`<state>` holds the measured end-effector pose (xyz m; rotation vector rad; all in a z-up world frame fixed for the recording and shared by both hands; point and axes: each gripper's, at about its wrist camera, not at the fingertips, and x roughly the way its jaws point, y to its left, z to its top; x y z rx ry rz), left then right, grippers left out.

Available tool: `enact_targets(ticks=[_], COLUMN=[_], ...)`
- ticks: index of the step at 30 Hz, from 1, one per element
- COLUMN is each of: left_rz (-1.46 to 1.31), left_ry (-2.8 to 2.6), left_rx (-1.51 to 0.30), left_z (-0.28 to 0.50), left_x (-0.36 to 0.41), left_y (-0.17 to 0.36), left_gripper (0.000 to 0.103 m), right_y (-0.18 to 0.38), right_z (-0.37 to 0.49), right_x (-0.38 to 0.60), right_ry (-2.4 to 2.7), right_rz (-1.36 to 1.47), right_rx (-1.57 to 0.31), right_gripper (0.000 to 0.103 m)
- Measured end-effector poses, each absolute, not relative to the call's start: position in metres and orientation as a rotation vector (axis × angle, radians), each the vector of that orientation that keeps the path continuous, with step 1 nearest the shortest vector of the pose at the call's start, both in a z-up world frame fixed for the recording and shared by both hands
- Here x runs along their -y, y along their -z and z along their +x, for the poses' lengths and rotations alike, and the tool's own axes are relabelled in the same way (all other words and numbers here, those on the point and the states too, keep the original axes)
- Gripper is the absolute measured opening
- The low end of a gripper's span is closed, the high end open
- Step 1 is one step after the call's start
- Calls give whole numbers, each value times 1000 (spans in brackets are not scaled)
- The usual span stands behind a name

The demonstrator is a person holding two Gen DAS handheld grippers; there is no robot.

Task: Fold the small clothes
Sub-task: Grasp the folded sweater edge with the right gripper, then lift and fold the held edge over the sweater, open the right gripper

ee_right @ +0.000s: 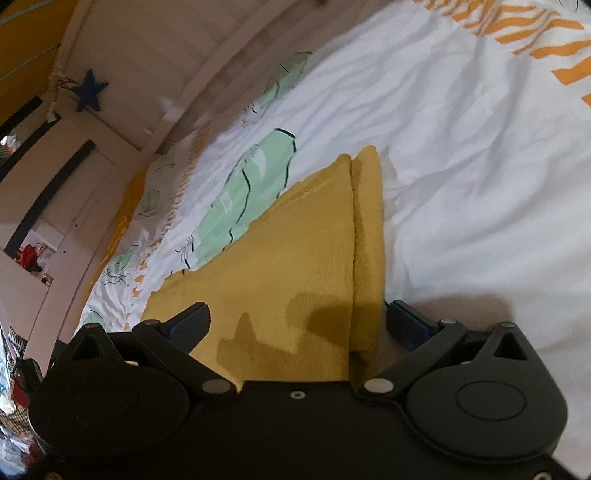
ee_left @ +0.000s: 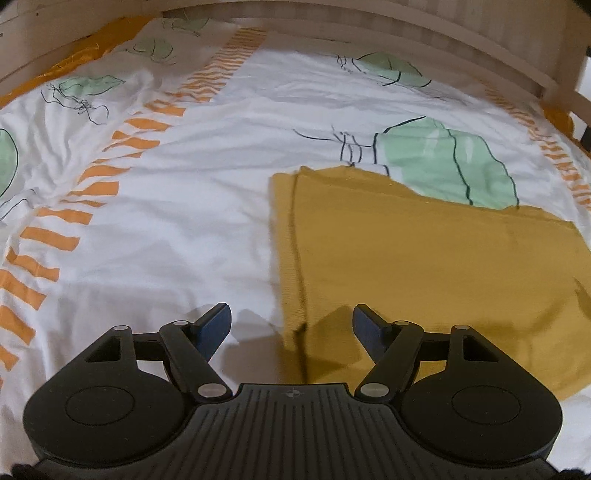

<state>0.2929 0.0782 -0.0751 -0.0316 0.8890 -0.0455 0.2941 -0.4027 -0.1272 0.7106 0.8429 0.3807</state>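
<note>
A mustard-yellow knit garment (ee_left: 424, 258) lies flat on a white bed cover (ee_left: 184, 240), with a folded strip along its left edge. My left gripper (ee_left: 291, 326) is open and empty, hovering just above the garment's near left edge. In the right wrist view the same garment (ee_right: 295, 251) lies under my right gripper (ee_right: 299, 321), which is open, its jaws spread wide over the garment's near part. The right finger (ee_right: 406, 321) sits past the folded edge, above the cover (ee_right: 480, 184).
The cover has orange stripes (ee_left: 110, 184) and green cactus prints (ee_left: 443, 162). A wooden bed rail (ee_left: 369, 22) curves round the far side. In the right wrist view a blue star (ee_right: 88, 94) hangs on the bed frame, and clutter (ee_right: 33, 254) lies beyond the bed.
</note>
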Motion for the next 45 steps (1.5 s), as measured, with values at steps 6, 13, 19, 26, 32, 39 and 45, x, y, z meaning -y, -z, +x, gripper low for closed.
enact_targets(ticks=[6, 13, 19, 26, 32, 39, 45], left_rz=[-101, -155, -217, -323, -355, -356, -371], left_ry=[84, 105, 89, 47, 3, -7, -8], left_rx=[-904, -893, -882, -871, -836, -824, -813], left_z=[299, 305, 307, 310, 310, 310, 308], left_x=[-90, -102, -120, -146, -160, -164, -168], left_y=[89, 87, 83, 78, 72, 69, 66], left_gripper=[72, 71, 71, 71, 71, 71, 71], right_y=[126, 122, 106, 65, 42, 49, 58], right_z=[308, 315, 309, 309, 321, 336, 336], right_x=[392, 377, 355, 304, 243, 160, 109], right_ry=[-350, -267, -261, -318, -440, -528, -529], right_rz=[714, 648, 591, 580, 611, 576, 449], right_rx=[-890, -941, -901, -847, -826, -870, -894], right_gripper=[102, 46, 25, 24, 24, 24, 24])
